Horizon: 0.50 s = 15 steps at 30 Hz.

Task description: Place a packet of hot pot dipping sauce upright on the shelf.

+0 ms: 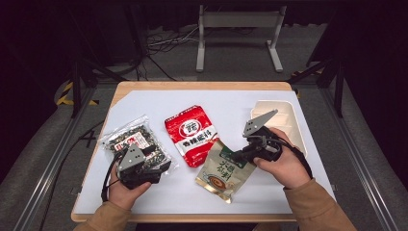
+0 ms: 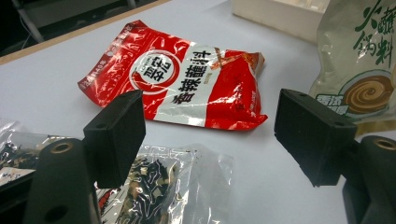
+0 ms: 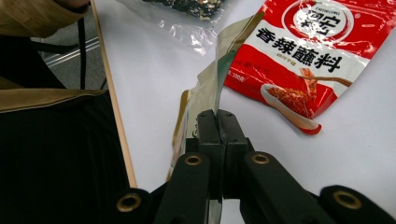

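A dark studio floor with loose cables surrounds the white-topped wooden table (image 1: pixel 144 103), and the goods lie spread in a row across it, each with room for jaws to get at an edge. The right gripper (image 1: pixel 239 155) is pinched tight on the top edge of the beige and green foil sauce pouch (image 1: pixel 222 172); in the right gripper view that pouch (image 3: pixel 212 84) runs edge-on away from the closed jaws, so I judge it is held by its seam to carry it, probably to the cream plastic compartment tray (image 1: pixel 284 111) just behind that hand. Its lower end seems near the table, though I cannot tell whether it touches.

The left gripper (image 1: pixel 156 172) rests over the clear crinkly bag of dark dried seaweed (image 1: pixel 132 139), jaws spread wide and holding nothing; its own view shows the glossy red seasoning packet (image 2: pixel 177 79) lying flat ahead between the pads, likely next in line.

The tray's far compartments are washed out, the seaweed bag's near corner hides under the left hand, and most of the small print is unreadable.
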Each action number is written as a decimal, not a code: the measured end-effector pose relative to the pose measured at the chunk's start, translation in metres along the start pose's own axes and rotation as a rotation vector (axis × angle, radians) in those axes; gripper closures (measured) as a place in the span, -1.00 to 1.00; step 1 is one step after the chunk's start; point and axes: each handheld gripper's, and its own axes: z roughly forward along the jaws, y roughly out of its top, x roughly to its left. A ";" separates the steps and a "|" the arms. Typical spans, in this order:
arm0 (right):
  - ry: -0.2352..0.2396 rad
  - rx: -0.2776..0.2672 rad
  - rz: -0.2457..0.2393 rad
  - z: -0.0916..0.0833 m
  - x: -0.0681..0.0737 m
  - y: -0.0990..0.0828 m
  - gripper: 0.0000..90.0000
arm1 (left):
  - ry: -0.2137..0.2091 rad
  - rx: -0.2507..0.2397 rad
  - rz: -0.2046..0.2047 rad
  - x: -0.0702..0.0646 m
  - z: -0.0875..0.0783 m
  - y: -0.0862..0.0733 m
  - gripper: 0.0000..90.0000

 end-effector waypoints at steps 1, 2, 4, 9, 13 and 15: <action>0.011 -0.007 -0.006 -0.003 0.002 0.002 1.00 | 0.000 0.000 0.003 0.000 0.000 0.000 -0.43; 0.010 -0.008 -0.009 -0.005 0.002 0.003 1.00 | 0.000 0.000 0.003 0.000 0.000 0.000 -0.43; 0.010 -0.008 -0.017 -0.007 0.003 0.004 1.00 | 0.001 0.000 0.002 0.000 0.000 0.000 -0.43; -0.010 -0.013 -0.032 -0.014 0.007 0.008 1.00 | 0.002 -0.002 -0.002 0.001 0.000 0.000 -0.43; -0.048 -0.010 -0.045 -0.021 0.006 0.012 1.00 | 0.003 -0.002 -0.002 0.001 -0.001 0.000 -0.42; -0.070 -0.007 -0.054 -0.025 0.005 0.016 1.00 | 0.005 0.000 -0.003 0.001 0.000 0.000 -0.43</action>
